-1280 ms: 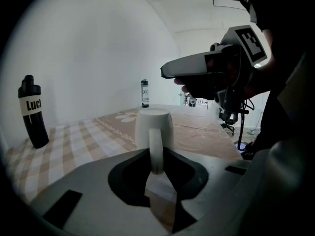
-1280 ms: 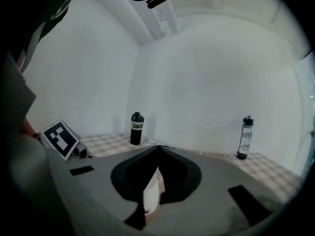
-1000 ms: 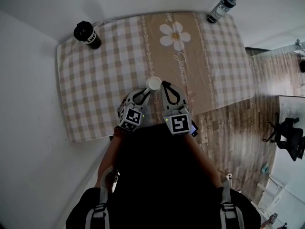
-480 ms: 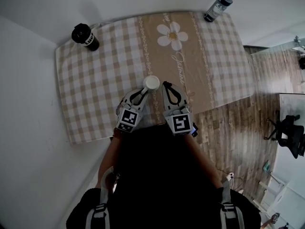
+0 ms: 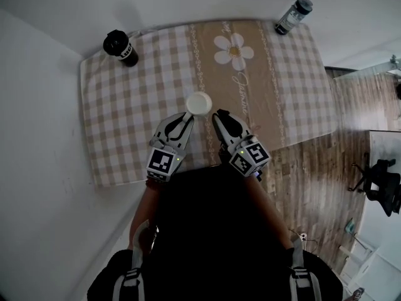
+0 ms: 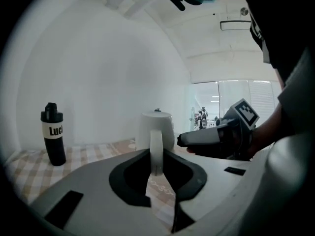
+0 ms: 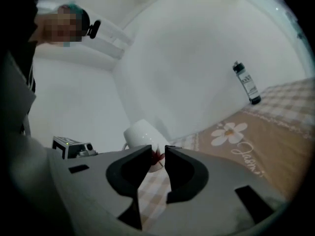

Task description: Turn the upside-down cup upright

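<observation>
Cup (image 5: 199, 103) is being held base-up over the near bench (image 5: 125, 137), handle pinched in the left gripper's (image 5: 187, 114) jaws, mouth hidden. Right gripper's (image 5: 220, 114) jaws, just opening, are standing narrowly apart, empty.

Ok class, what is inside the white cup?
Only its base and outer wall show: the white cup is upside down, its handle in the left gripper, hiding the inside.

White walls (image 5: 37, 105); wood-plank floor (image 5: 313, 168); black chair (image 5: 380, 184) at right
</observation>
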